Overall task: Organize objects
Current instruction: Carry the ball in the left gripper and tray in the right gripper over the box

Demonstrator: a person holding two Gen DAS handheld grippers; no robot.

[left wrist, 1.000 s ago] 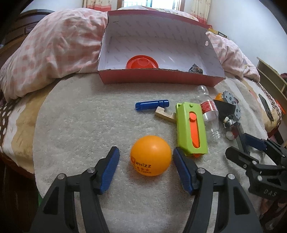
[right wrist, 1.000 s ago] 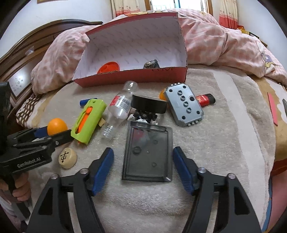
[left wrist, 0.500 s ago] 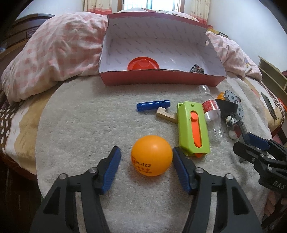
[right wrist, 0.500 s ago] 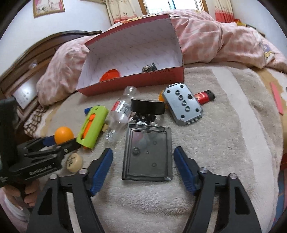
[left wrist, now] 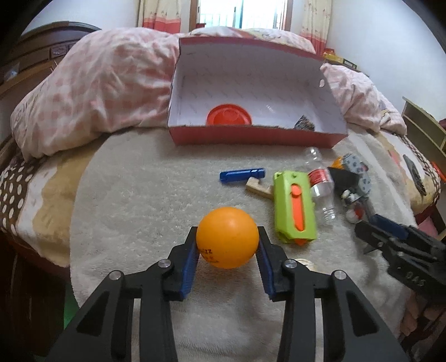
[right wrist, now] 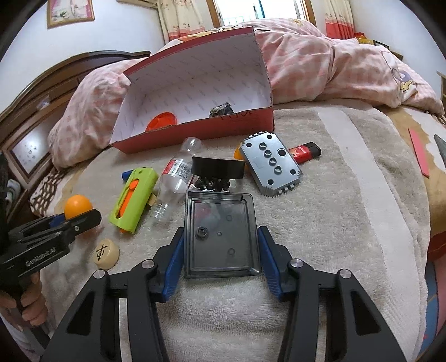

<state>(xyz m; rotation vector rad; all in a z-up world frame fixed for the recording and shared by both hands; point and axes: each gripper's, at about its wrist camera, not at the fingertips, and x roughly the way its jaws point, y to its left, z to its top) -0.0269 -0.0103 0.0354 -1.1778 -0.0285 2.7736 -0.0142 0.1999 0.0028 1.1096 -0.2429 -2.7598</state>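
The left gripper (left wrist: 227, 245) has its jaws closed on the smooth orange plastic ball (left wrist: 227, 241), light and slippery, best squeezed across its middle. The right gripper (right wrist: 220, 245) has its jaws pressed against the stiff dark transparent plastic tray (right wrist: 220, 239) lying flat on the bed (right wrist: 348, 222); the red cardboard box (right wrist: 195, 131) sits far.

bright curtained window (left wrist: 241, 12) behind bed; dark wooden headboard (right wrist: 39, 92) left.

Smooth matt plastic ball (left wrist: 227, 237), fluffy towel (left wrist: 145, 195), cardboard box (left wrist: 251, 83), glossy tray (right wrist: 220, 236).
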